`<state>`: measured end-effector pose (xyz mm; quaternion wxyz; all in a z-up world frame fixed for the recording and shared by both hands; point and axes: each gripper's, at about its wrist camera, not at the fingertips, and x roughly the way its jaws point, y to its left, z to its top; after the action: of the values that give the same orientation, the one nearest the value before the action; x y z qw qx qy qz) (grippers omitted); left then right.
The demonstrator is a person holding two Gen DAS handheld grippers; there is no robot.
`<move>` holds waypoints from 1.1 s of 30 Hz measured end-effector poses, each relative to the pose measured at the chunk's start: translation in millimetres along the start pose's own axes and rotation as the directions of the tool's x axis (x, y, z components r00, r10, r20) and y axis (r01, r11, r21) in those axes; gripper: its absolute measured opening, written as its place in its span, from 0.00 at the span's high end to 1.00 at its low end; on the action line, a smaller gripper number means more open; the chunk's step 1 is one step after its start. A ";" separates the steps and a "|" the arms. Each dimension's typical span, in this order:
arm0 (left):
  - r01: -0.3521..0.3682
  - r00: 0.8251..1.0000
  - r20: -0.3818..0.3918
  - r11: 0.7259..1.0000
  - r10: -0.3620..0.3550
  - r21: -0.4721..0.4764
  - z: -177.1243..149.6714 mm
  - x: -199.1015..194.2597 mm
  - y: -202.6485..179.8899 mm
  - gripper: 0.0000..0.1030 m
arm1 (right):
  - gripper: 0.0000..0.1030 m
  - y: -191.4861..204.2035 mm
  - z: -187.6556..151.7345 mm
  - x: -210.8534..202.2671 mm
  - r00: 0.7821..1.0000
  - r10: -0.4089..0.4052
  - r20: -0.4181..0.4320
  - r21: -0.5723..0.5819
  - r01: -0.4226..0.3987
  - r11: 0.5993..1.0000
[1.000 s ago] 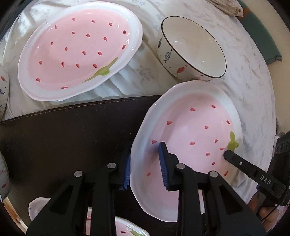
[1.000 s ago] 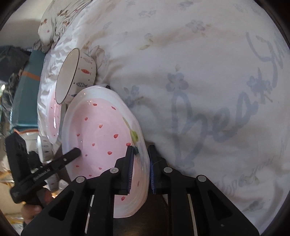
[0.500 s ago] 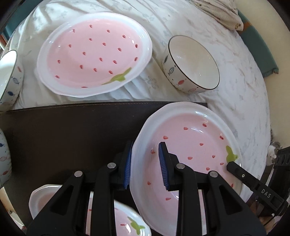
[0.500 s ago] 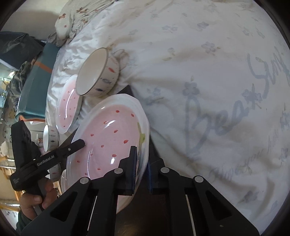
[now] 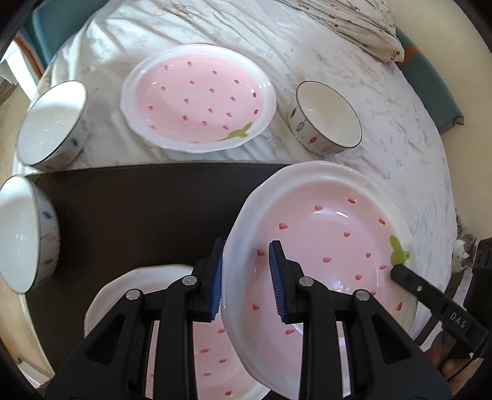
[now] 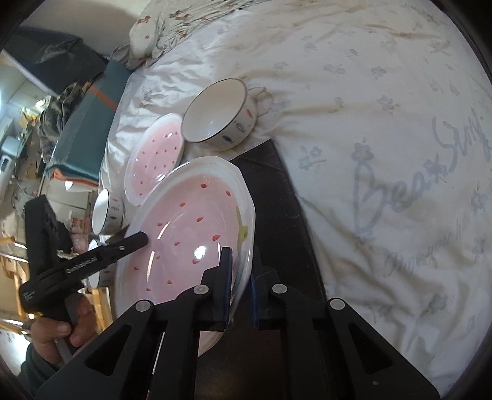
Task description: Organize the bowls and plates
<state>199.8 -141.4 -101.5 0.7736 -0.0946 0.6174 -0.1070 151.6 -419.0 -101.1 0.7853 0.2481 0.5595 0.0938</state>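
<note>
Both grippers hold one pink strawberry plate (image 5: 332,246) by opposite rims, lifted above the dark brown mat (image 5: 147,209). My left gripper (image 5: 247,280) is shut on its near rim. My right gripper (image 6: 241,286) is shut on the rim by the green leaf; the plate also shows in the right wrist view (image 6: 184,234). A second strawberry plate (image 5: 172,332) lies on the mat under the left gripper. A third strawberry plate (image 5: 200,98) lies on the white bedsheet beyond the mat.
A fish-pattern bowl (image 5: 326,121) stands on the white bedsheet (image 5: 415,160) at right, another bowl (image 5: 50,123) at left, and a third bowl (image 5: 24,237) at the mat's left edge. A folded cloth (image 5: 353,27) lies far back.
Both grippers have lifted the held plate up and back toward me; it now hangs over the second plate on the mat, and more of the bed and bowls shows.
</note>
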 end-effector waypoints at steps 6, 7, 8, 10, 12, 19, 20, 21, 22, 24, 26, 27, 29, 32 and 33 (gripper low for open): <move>-0.011 1.000 0.015 0.999 0.012 -0.031 -22.0 -20.9 25.9 0.77 | 0.88 25.4 -23.1 2.5 0.999 0.024 -0.023 -0.047 -0.025 0.999; -0.012 1.000 0.020 0.999 0.012 -0.034 -25.2 -25.0 30.0 0.77 | 0.88 30.4 -27.1 3.1 0.999 0.027 -0.027 -0.056 -0.028 0.998; -0.012 1.000 0.026 0.999 0.013 -0.036 -29.9 -30.2 35.0 0.77 | 0.88 33.4 -28.7 3.4 0.999 0.029 -0.028 -0.062 -0.030 0.998; -0.011 0.999 0.031 0.999 0.012 -0.038 -37.5 -38.3 42.7 0.77 | 0.89 43.8 -35.6 3.2 0.999 0.036 -0.029 -0.083 -0.038 0.996; -0.013 0.999 0.034 0.999 0.014 -0.039 -44.9 -44.9 50.0 0.77 | 0.89 51.4 -42.3 2.2 0.999 0.042 -0.027 -0.101 -0.044 0.994; -0.027 0.998 0.051 0.998 0.029 -0.049 -71.8 -63.4 73.1 0.77 | 0.89 76.4 -69.2 3.0 0.998 0.059 -0.037 -0.137 -0.064 0.988; -0.028 0.998 0.053 0.998 0.031 -0.054 -77.0 -65.3 76.3 0.77 | 0.89 78.4 -72.1 3.9 0.997 0.062 -0.041 -0.139 -0.067 0.988; -0.027 0.998 0.056 0.998 0.030 -0.058 -83.6 -67.7 80.4 0.77 | 0.89 80.7 -75.9 5.3 0.997 0.065 -0.049 -0.142 -0.072 0.987; -0.025 0.998 0.059 0.998 0.028 -0.063 -89.6 -69.3 85.0 0.77 | 0.89 83.8 -81.7 6.8 0.996 0.066 -0.055 -0.145 -0.073 0.987; -0.030 0.998 0.051 0.996 0.034 -0.081 -97.4 -70.5 94.4 0.77 | 0.89 88.4 -91.2 9.5 0.996 0.065 -0.066 -0.149 -0.075 0.986; -0.036 0.998 0.049 0.995 0.040 -0.091 -103.3 -70.9 100.8 0.77 | 0.88 94.5 -102.1 15.0 0.995 0.057 -0.084 -0.164 -0.070 0.984; -0.045 0.998 0.050 0.996 0.049 -0.078 -105.2 -70.2 102.3 0.77 | 0.88 96.1 -104.6 17.4 0.995 0.053 -0.090 -0.167 -0.067 0.984; -0.047 0.997 0.049 0.996 0.051 -0.079 -109.7 -69.4 106.8 0.77 | 0.88 98.7 -109.6 20.6 0.994 0.049 -0.099 -0.171 -0.066 0.983; -0.053 0.998 0.036 0.996 0.056 -0.076 -114.2 -66.1 112.4 0.77 | 0.88 101.9 -114.3 25.1 0.993 0.040 -0.109 -0.176 -0.059 0.983; -0.055 0.998 0.033 0.995 0.058 -0.079 -114.6 -64.7 115.4 0.77 | 0.88 103.6 -115.7 27.5 0.993 0.034 -0.113 -0.182 -0.055 0.982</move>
<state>79.8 -14.1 -98.3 0.7827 -0.1090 0.6099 -0.0591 67.8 -285.4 -101.8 0.7707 0.1810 0.5849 0.1765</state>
